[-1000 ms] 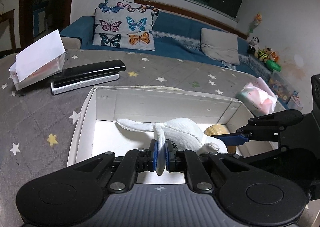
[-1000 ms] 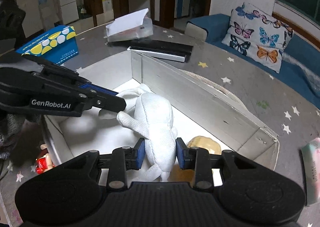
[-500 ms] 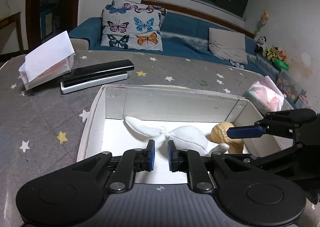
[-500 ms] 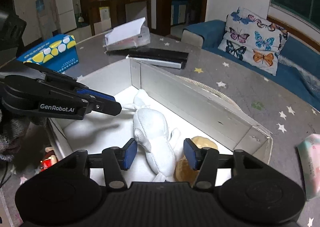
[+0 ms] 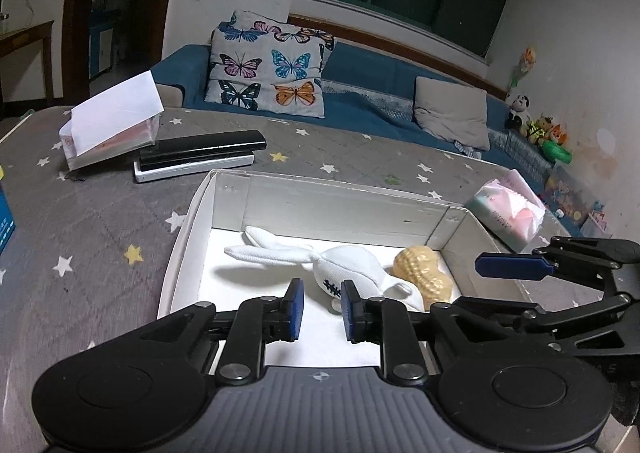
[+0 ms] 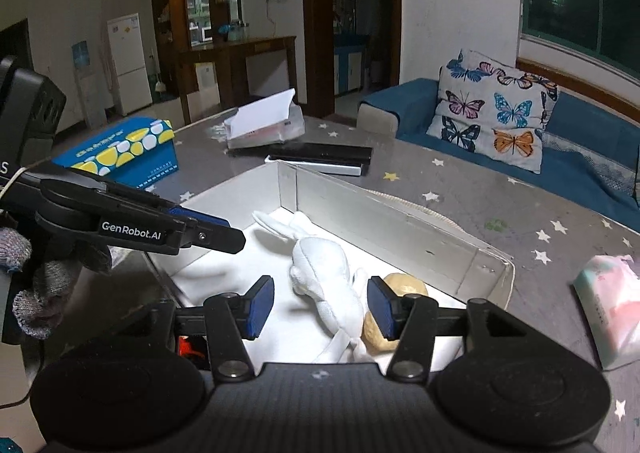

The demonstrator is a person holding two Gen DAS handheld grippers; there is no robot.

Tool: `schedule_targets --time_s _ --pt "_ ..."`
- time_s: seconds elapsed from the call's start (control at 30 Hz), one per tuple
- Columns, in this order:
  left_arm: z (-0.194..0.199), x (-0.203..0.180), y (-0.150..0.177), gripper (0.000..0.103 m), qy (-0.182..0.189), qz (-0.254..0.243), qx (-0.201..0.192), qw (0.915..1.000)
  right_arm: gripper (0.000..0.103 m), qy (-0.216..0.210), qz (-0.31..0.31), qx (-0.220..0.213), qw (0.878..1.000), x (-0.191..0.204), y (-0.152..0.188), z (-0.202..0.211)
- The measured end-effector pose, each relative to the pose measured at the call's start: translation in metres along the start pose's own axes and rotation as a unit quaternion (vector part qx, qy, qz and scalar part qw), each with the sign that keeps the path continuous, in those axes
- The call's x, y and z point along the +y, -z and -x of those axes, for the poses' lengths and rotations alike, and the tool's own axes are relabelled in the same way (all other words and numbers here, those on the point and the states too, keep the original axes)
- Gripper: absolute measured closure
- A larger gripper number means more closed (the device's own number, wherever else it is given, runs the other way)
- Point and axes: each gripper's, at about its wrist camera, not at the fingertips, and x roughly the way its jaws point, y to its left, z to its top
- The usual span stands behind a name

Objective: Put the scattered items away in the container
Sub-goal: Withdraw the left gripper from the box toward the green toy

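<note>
Left wrist view: the left gripper (image 5: 321, 309) is seen with its blue pads spread and nothing between them, poised over the near edge of the open white box (image 5: 340, 209). The white plush rabbit (image 5: 320, 267) lies flat on the box floor, ears pointing toward the far left corner, and a peanut-shaped toy (image 5: 423, 279) is tucked just beside it at the right end. Outside the box, on the star-patterned tablecloth (image 5: 100, 221), a pink tissue pack (image 5: 508, 213) and two remote controls (image 5: 196, 157) are left lying.

Right wrist view: the right gripper (image 6: 320, 307) is likewise held wide apart and empty — the rabbit (image 6: 324, 273) rests below the gap, untouched by either pad. A small red object (image 6: 188, 347) is glimpsed outside the box's near wall; what it is cannot be told. A blue tissue box (image 6: 124, 151) stands well apart.

The placing of the rabbit is judged complete, and the release step finished. Next, a remaining loose item is to be chosen — the tissue pack lies nearest the right gripper — which calls for a lift clear of the box wall before any reach.
</note>
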Motion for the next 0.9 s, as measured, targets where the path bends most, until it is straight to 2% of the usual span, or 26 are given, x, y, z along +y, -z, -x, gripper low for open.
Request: schedule_targets --time_s 0.3,0.4,0.9 --pt "0.020 -0.006 0.018 0.081 0.008 0.013 -0.009 0.9998 0.050 -0.002 -0.012 -0.016 1.000 0.008 0.020 0.028" --pt "0.028 -0.011 0.025 0.080 0.009 0.011 -0.013 0.9998 0.037 0.002 -0.014 -0.020 1.000 0.013 0.030 0.036" --pt "0.065 -0.032 0.065 0.079 0.034 0.014 -0.018 0.9992 0.037 0.004 -0.018 -0.019 1.000 0.034 0.080 0.069"
